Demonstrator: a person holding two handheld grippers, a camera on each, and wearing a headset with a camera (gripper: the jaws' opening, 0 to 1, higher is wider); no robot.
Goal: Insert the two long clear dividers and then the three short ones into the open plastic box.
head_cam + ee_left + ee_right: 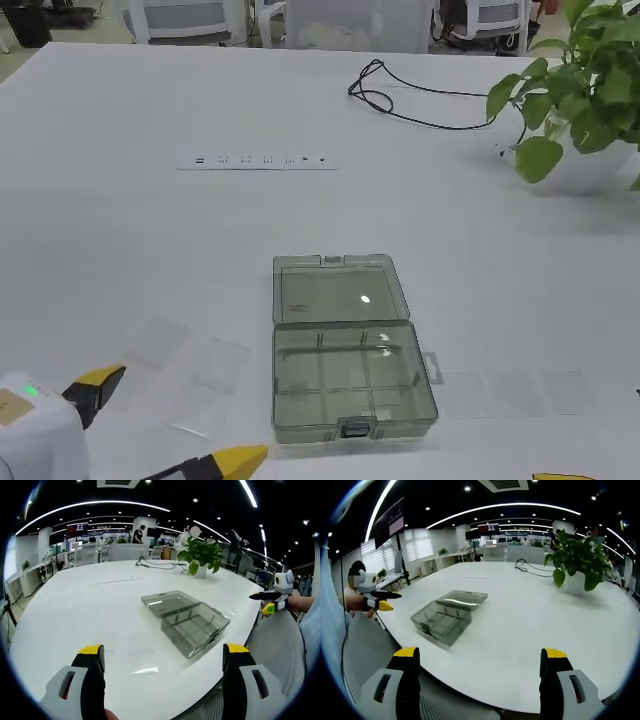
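Observation:
The smoky clear plastic box (350, 385) lies open in the middle of the white table (120, 230), its lid (340, 290) folded back flat behind it. Two larger clear dividers (222, 365) rest on the table to its left; three small ones (515, 390) lie in a row to its right. My left gripper (170, 420) hovers open at the near left edge, beside the left-hand dividers. Its own view shows the left gripper (162, 652) with jaws wide apart, the box (192, 625) beyond and the right gripper (270, 602) far off. The right gripper (480, 654) is open and holds nothing, with the box (442, 620) ahead to its left.
A white power strip (258, 161) lies behind the box, and a black cable (400, 100) loops at the far side. A potted plant (580, 90) stands at the back right. Office chairs line the far table edge.

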